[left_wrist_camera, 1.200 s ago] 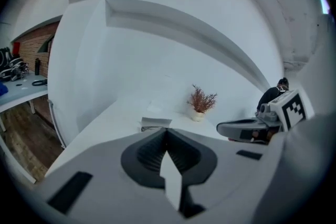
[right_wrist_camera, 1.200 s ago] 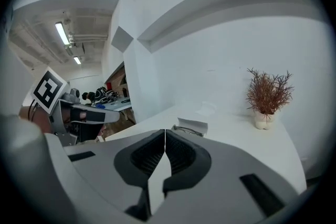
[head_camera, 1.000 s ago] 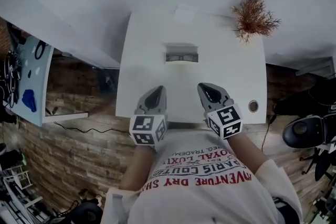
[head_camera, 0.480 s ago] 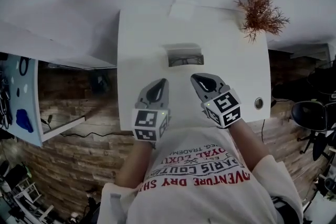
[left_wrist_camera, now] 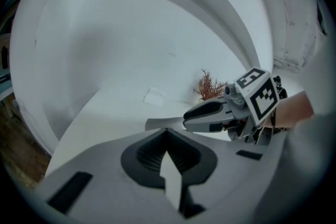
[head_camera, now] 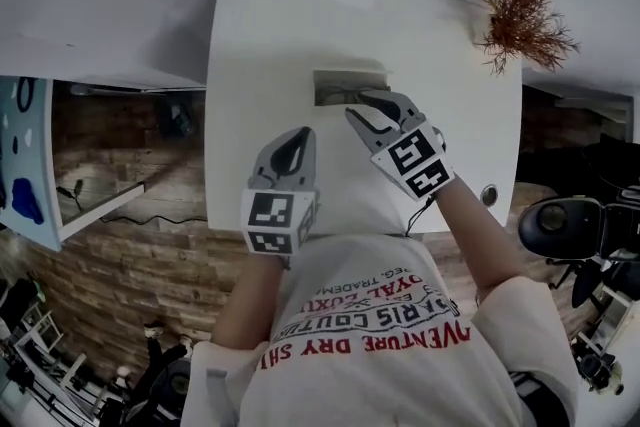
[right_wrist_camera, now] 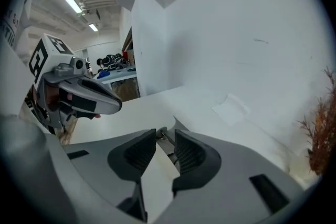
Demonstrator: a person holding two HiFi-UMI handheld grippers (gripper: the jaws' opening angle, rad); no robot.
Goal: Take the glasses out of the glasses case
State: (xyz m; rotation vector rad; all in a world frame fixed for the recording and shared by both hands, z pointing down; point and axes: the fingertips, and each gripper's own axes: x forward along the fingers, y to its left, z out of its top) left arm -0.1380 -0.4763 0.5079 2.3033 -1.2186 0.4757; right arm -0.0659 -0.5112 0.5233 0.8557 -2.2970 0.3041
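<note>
The glasses case (head_camera: 345, 80) lies open in the middle of the white table (head_camera: 250, 65), with the glasses (head_camera: 338, 96) showing as a thin dark frame inside it. They are not yet out. Your right gripper (head_camera: 372, 107) is at the near edge of the case. Its own view shows the jaws parted by a narrow gap, with a bit of the case's contents between the tips and nothing clamped. Your left gripper (head_camera: 298, 140) hangs nearer to you, clear of the case, with its jaws closed together on nothing. Expect the glasses to be light, thin and springy, with lenses that scratch and smudge easily and arms that bend if squeezed hard. Take hold of the frame, at the bridge or at the hinge end of an arm, and keep the pads off the lenses. The case is probably light too and could slide or lift along with the glasses, so pinning its rim down with the closed left gripper seems wise. Close gently and lift straight up, so the frame doesn't snag on the case wall.
</note>
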